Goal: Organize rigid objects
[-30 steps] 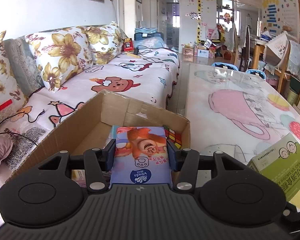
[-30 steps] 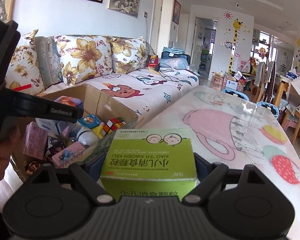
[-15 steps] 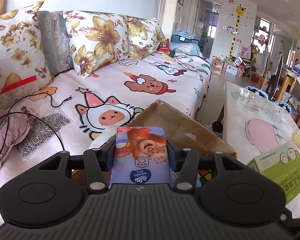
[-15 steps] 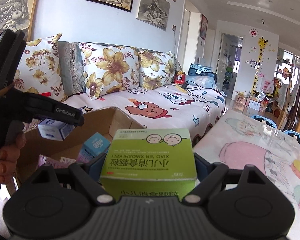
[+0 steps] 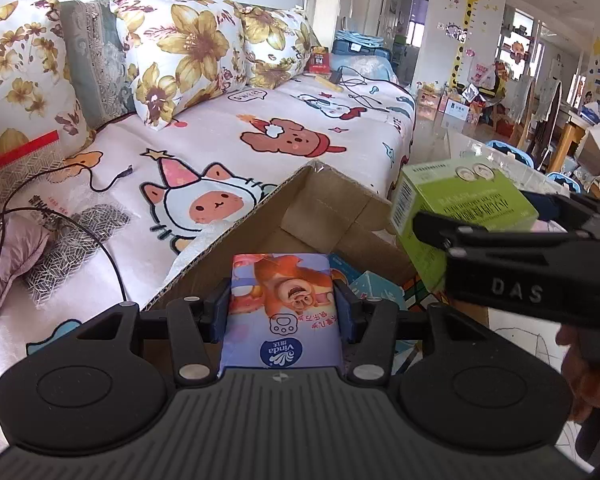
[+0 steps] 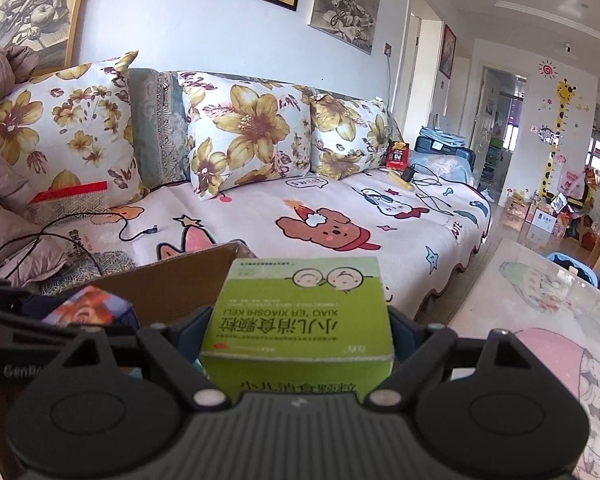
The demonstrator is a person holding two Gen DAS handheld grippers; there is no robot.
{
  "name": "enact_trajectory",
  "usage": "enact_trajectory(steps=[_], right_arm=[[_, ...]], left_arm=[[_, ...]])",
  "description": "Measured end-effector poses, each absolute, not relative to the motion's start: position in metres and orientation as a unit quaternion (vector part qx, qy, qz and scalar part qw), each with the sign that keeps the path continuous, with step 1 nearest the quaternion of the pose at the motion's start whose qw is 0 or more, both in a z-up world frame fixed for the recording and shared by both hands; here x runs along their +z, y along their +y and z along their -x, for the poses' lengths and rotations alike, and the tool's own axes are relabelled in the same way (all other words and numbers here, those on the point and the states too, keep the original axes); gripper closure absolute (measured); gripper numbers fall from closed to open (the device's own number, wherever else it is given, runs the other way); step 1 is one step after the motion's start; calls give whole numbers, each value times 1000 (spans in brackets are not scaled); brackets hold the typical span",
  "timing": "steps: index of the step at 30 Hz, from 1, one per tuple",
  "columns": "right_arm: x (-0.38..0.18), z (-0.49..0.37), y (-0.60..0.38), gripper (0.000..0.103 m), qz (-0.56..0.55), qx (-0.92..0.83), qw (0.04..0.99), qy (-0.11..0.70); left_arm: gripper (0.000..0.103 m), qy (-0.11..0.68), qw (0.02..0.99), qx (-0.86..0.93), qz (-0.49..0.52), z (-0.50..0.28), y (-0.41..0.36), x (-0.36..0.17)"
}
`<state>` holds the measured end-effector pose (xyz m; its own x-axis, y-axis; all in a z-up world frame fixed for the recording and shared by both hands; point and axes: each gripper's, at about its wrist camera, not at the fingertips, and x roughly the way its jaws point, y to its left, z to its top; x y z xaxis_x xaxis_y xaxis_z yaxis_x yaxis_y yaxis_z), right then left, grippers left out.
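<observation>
My left gripper (image 5: 282, 314) is shut on a purple tissue pack (image 5: 282, 304) printed with a cartoon bear, held over the near left part of an open cardboard box (image 5: 324, 204). My right gripper (image 6: 298, 330) is shut on a green medicine box (image 6: 300, 308) with two cartoon faces. In the left wrist view that green box (image 5: 456, 204) hangs above the cardboard box's right side, gripped by the black right gripper (image 5: 452, 236). The tissue pack (image 6: 86, 306) shows low on the left in the right wrist view, by the cardboard flap (image 6: 172, 284).
A sofa (image 5: 260, 136) with a cartoon cover and floral pillows (image 5: 188, 52) runs behind the box; black cables (image 5: 60, 216) lie on it. Several small packs and a colour cube (image 5: 418, 292) lie inside the box. A glass table (image 6: 548, 308) with a pink cup print stands on the right.
The right gripper has carried the green box leftward from the table to above the cardboard box. The left gripper with the tissue pack has shifted left and rolled a little.
</observation>
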<state>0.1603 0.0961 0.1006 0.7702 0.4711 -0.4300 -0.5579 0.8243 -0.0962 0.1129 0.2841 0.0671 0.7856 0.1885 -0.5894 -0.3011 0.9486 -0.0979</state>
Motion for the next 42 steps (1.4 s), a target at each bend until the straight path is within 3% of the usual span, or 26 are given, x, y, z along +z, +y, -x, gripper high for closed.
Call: enact_trajectory(steps=[6,11,12,15,28,42], right_arm=[[100,-179,126,16,73,328,916,219],[110,-177,123,15,16,334,916,223],[114,-174,121,15,13,324,920,218],[122,-161,104,15,9,291,934,208],[136,-75,15,10,-25,123,971,206],[150,12,2,9,-20,83,974,210]], left_arm=[[41,314,936,139,84,-114,288,65],[14,309,937,144,73,-108,287,67],[4,303,939,147,71,-106,287,68],[0,292,943,144,72,-100,285,71],[0,247,955,143,79,-58,267,97],[0,246,959,143,17,7,218,120]])
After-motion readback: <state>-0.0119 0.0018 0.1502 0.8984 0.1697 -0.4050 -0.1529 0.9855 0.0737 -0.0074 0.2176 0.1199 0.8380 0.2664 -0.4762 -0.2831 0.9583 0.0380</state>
